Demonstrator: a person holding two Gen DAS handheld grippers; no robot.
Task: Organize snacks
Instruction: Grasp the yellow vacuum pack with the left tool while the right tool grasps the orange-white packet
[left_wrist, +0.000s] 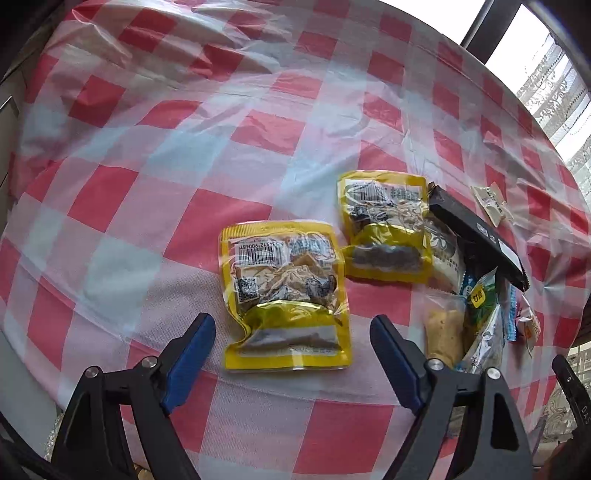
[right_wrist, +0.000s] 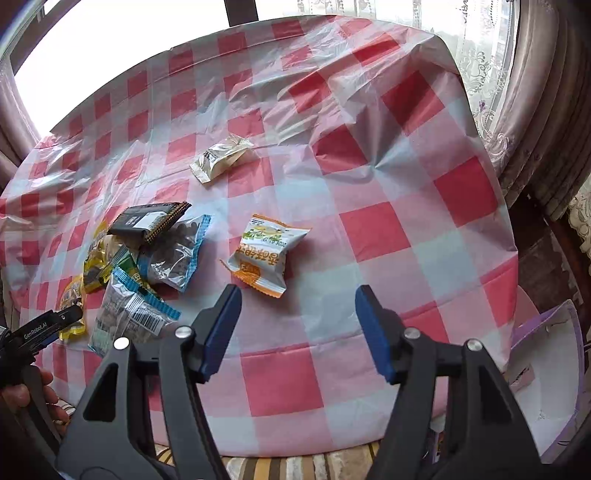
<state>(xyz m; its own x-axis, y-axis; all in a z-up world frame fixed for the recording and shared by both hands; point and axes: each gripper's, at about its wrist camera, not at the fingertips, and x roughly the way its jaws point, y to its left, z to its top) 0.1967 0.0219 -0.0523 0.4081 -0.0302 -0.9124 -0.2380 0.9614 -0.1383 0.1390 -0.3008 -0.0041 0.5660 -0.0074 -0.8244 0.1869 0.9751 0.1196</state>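
A red-and-white checked tablecloth (right_wrist: 369, 229) covers the table; the left gripper (left_wrist: 291, 354) hangs wide open over a yellow snack pouch (left_wrist: 284, 295) — nothing pinched; the right gripper (right_wrist: 297, 325) gapes empty near an orange-and-white packet (right_wrist: 264, 253); other snacks lie heaped beside it.

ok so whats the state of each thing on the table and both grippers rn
left gripper: open, empty
right gripper: open, empty
near yellow pack: sealed, flat, alone
far yellow pack: sealed, against the pile
orange pack: sealed, alone
white sachet: sealed, alone
black pack: atop the pile
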